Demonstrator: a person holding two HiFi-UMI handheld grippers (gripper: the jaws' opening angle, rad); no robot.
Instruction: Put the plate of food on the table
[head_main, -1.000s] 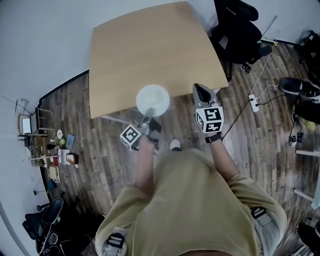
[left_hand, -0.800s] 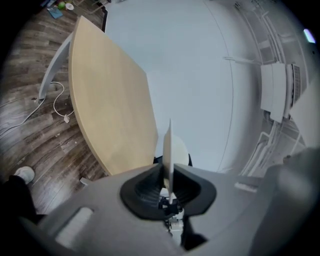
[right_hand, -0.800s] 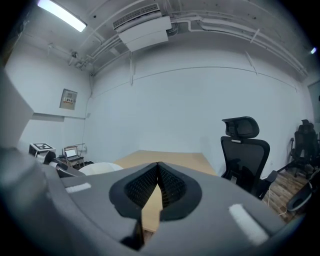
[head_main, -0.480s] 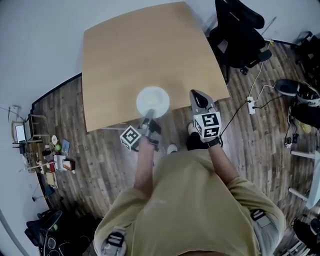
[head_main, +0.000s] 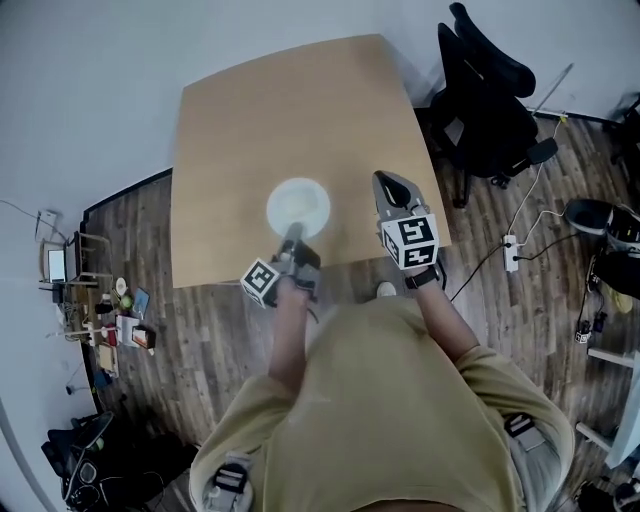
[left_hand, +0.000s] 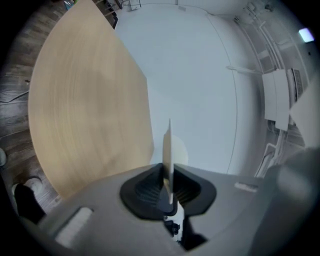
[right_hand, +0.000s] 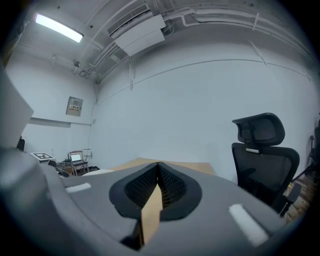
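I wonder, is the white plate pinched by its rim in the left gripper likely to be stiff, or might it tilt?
The plate is probably stiff: seen edge-on in the left gripper view, it runs straight. Held only at its near rim by the left gripper, it could tilt or slip.

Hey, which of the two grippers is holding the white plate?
The left gripper, clamped on the near rim of the plate over the table. The right gripper is shut too, but with nothing in it.
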